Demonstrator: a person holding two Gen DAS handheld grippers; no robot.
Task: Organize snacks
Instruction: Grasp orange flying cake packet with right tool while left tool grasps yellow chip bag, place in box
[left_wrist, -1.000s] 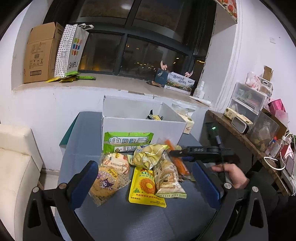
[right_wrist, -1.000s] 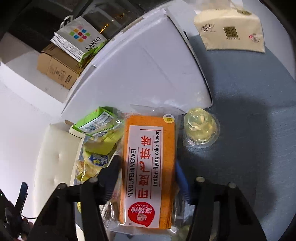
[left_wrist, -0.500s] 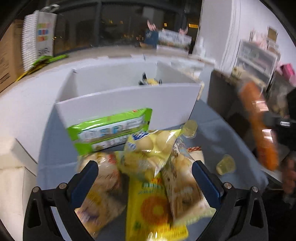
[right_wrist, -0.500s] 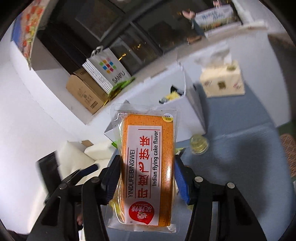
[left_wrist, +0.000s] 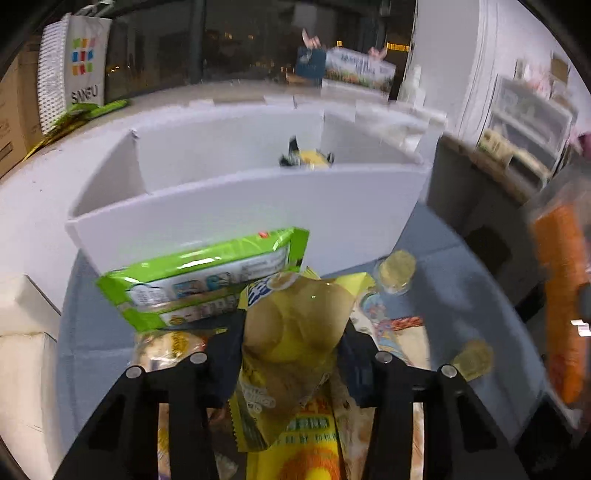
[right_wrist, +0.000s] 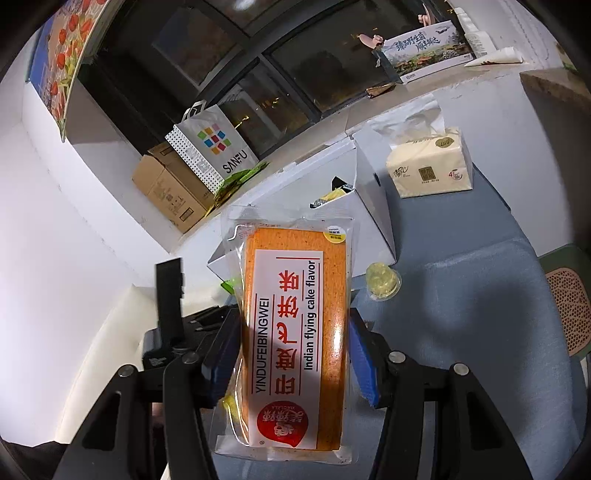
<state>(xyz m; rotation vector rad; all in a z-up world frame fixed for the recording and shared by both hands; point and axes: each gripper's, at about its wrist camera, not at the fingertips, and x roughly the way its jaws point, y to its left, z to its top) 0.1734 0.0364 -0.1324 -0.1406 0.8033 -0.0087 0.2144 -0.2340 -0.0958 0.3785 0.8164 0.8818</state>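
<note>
Presently, the left tool (left_wrist: 291, 354) is seen at the lower middle of its view, its jaws having just been closing, and a yellow chip bag (left_wrist: 295, 332) is clamped between its dark pads. Above it, a green snack pack (left_wrist: 207, 273) is leaned against the front wall of the white box (left_wrist: 236, 206), which fills the centre of the frame on the grey counter (left_wrist: 454, 266). Two small jelly cups (left_wrist: 397, 266) are set on the counter at the right. In the right wrist view, the right tool (right_wrist: 293, 350) is clamped on an orange cake pack (right_wrist: 295, 332), which is held upright at the middle of the frame, above the counter. Behind it, the box is seen at the centre, with a tissue pack (right_wrist: 430, 166) at the upper right.
</note>
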